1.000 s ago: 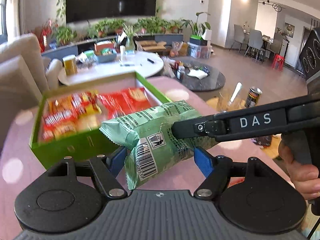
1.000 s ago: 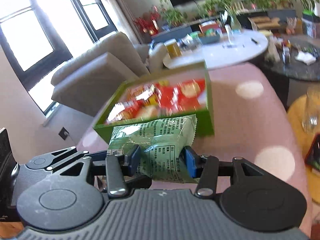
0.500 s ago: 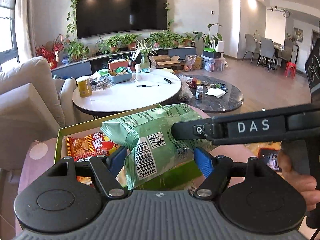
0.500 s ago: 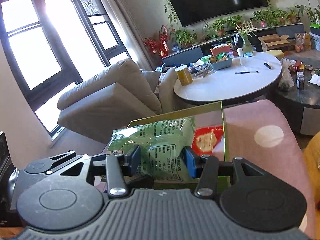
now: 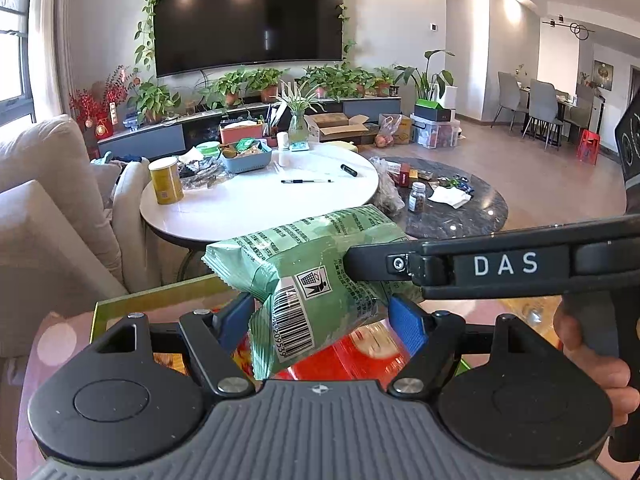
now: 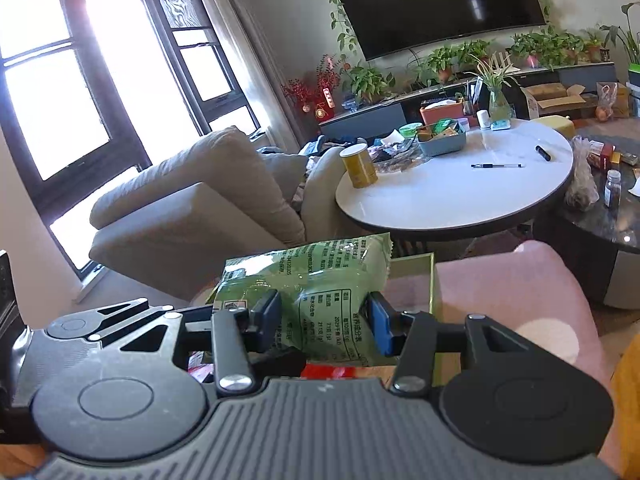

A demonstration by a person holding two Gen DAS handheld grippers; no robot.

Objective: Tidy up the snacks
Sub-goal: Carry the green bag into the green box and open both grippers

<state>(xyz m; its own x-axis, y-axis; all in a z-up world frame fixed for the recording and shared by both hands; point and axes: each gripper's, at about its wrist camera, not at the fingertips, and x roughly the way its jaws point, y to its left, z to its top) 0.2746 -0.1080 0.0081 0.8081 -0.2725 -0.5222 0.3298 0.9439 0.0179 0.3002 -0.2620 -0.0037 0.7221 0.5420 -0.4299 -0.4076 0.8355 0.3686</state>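
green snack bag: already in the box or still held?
Held, above the box. The right claw is shut on the green snack bag; it hangs over the green box and red packets.

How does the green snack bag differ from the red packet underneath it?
The green bag hangs in the air, pinched by the left gripper and the right gripper; the red packet lies in the box. The green bag shows its barcode and print in full; the red packet is mostly hidden behind it. Both are shiny plastic snack wrappers.
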